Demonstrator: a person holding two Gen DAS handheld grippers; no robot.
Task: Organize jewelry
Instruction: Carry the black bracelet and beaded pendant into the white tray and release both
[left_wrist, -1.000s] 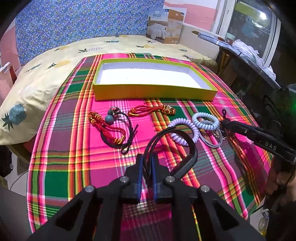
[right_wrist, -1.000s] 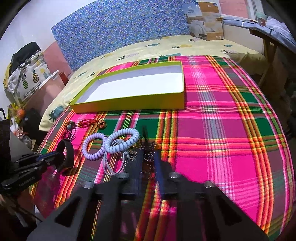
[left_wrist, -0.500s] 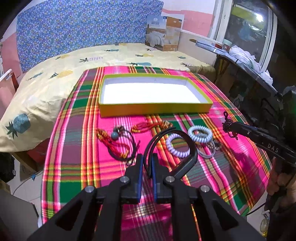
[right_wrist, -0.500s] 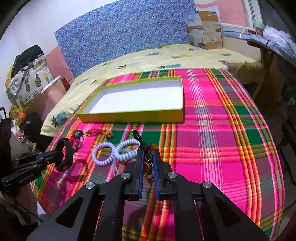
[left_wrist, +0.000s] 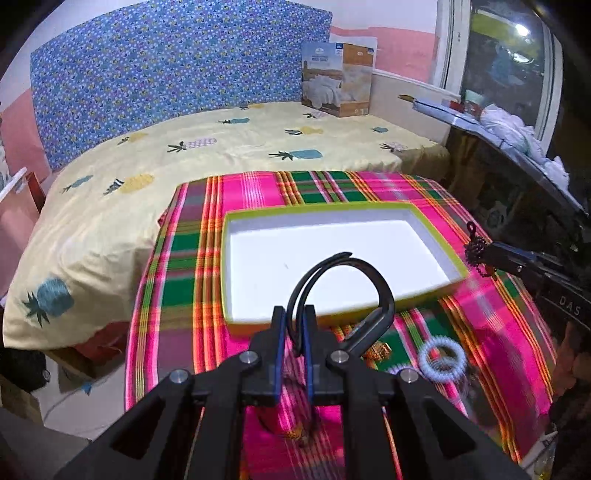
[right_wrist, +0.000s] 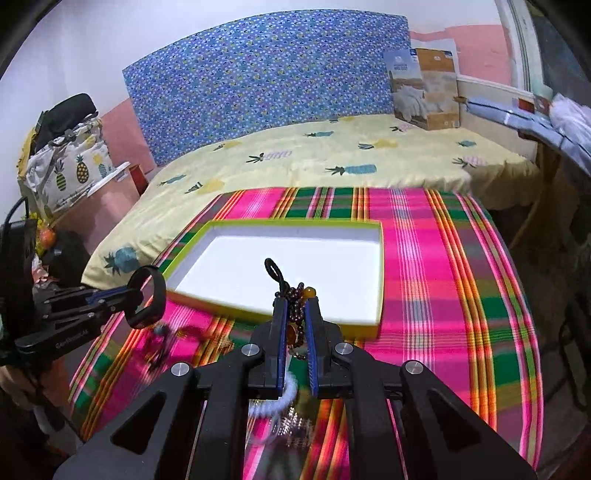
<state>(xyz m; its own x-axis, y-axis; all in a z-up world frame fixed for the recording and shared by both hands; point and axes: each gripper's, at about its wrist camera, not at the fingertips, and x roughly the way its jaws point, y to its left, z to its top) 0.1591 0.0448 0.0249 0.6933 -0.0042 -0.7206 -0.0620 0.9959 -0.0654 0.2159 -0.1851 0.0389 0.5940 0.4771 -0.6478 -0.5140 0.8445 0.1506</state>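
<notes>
clamping a black band (left_wrist: 343, 280) between its pads, the left gripper (left_wrist: 294, 332) hangs over the near rim of the tray (left_wrist: 436, 236). the right gripper (right_wrist: 295, 325) is pinched tight on a dark bead string (right_wrist: 295, 295), also above the tray's near edge. a white coil ring (left_wrist: 441, 360) lies on the plaid cloth (left_wrist: 177, 295) below.

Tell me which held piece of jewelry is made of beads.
The beaded bracelet in the right tongs; the left tongs hold a smooth black bangle.
</notes>
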